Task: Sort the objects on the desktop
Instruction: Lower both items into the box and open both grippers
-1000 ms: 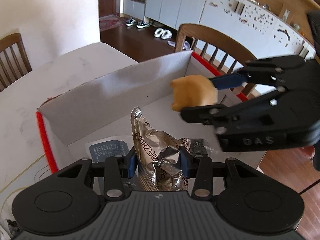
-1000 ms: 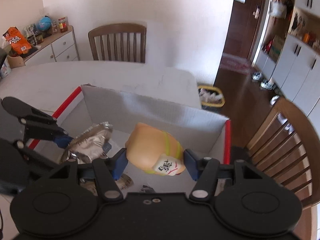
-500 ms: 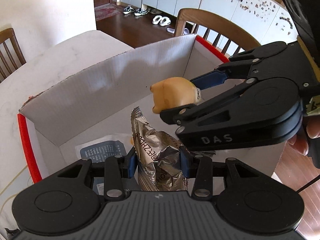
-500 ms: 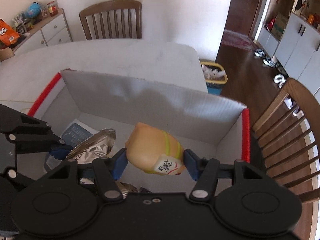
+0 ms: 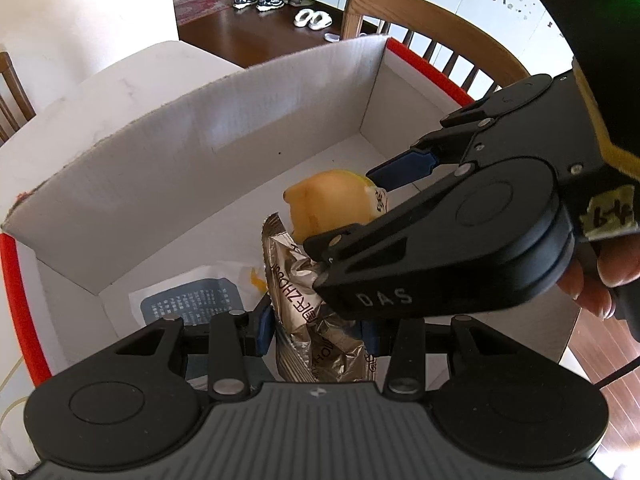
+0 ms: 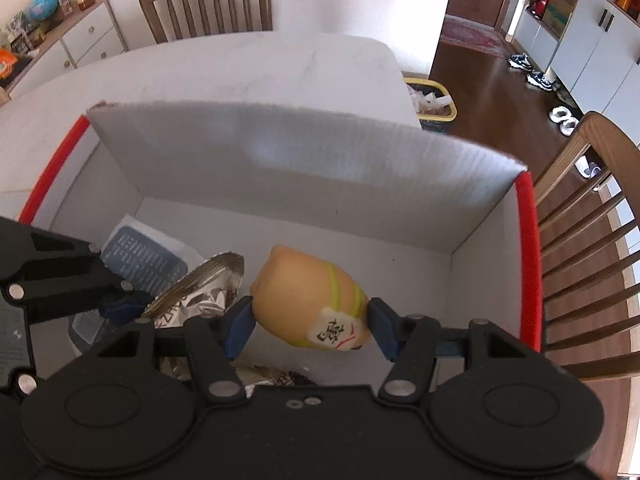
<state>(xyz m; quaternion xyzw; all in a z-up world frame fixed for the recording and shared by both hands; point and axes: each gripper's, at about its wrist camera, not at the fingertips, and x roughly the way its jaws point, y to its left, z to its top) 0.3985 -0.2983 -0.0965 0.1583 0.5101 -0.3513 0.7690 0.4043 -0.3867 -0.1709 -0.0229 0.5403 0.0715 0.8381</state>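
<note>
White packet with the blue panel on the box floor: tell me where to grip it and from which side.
The white packet lies flat on the cardboard box floor, so probably pinch its free edge nearest the far wall, coming from above. The silver foil packet covers its near end.

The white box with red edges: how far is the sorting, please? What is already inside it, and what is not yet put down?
Done: a white packet with a blue label already lies on the floor of the box.
In hand: the left gripper holds a silver foil packet and the right gripper holds a tan toy, both above the box floor.
Left: letting go of both. The table outside the box is only partly in view.
</note>
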